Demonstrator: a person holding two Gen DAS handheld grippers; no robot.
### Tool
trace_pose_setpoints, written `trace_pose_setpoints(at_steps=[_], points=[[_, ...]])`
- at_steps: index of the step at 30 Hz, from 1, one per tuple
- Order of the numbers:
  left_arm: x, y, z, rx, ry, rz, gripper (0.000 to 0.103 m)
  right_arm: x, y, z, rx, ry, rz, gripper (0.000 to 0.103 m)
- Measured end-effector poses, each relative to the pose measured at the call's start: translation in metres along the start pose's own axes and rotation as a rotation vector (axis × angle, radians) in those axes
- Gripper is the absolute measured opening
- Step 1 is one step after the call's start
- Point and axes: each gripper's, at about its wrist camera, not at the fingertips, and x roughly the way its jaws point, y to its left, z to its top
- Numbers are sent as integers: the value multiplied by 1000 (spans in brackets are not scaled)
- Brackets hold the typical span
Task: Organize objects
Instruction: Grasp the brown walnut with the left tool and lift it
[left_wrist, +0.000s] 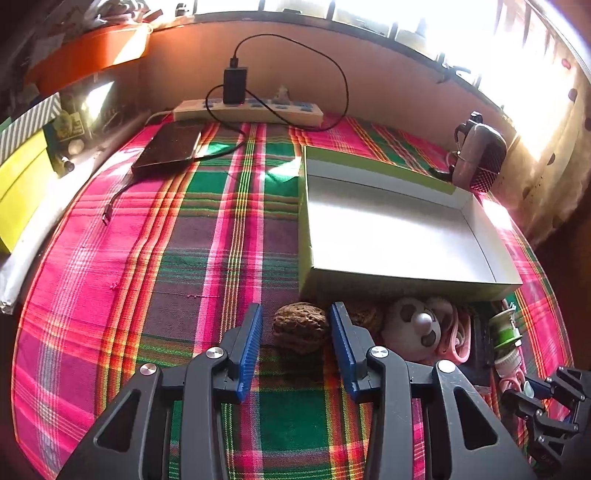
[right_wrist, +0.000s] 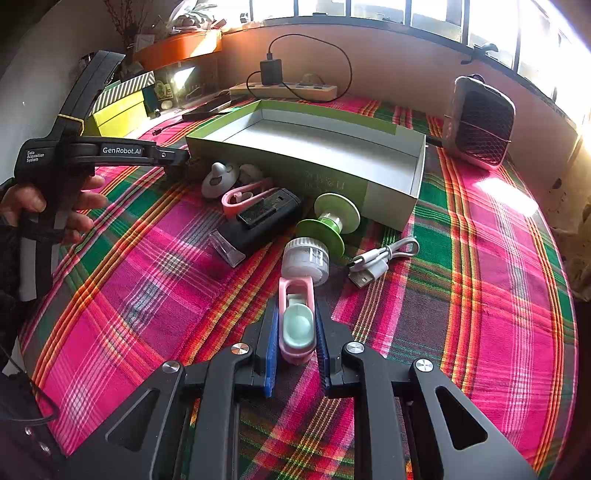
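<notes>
In the right wrist view, at nine o'clock, a hand (right_wrist: 55, 206) holds the left gripper (right_wrist: 177, 157), whose black arm reads "GenRobot.AI" and, smaller, "Data Acquisition System". In its own view the left gripper (left_wrist: 295, 328) has its blue pads apart, and a wrinkled brown walnut (left_wrist: 300, 330) lies on the plaid cloth of the table (left_wrist: 147, 277) between them, touching neither. Toward twelve o'clock sits an open green box (right_wrist: 280, 168) with a white inside; faint marks on its near wall are too dim to read. Against that wall lie a grey-white round toy (right_wrist: 218, 179), a pink clip (right_wrist: 240, 197), a black case (right_wrist: 262, 219) and a green spool (right_wrist: 328, 223). At six o'clock the right gripper (right_wrist: 297, 332) is clamped on a pink and mint holder (right_wrist: 297, 325). A coiled white cable (right_wrist: 380, 258) lies at three o'clock.
</notes>
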Motion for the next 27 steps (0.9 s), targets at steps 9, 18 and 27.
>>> trace_pose_setpoints(at_steps=[9,18,27], points=[[4,1,-3,1,4,19,36,0,1,0,0,0,-1,19],[4,-4,-5,23,-11,66,31,0,2,1,1,1,-2,19],[3,-6,-6,33,-18,83,30,0,3,1,2,0,-3,19]])
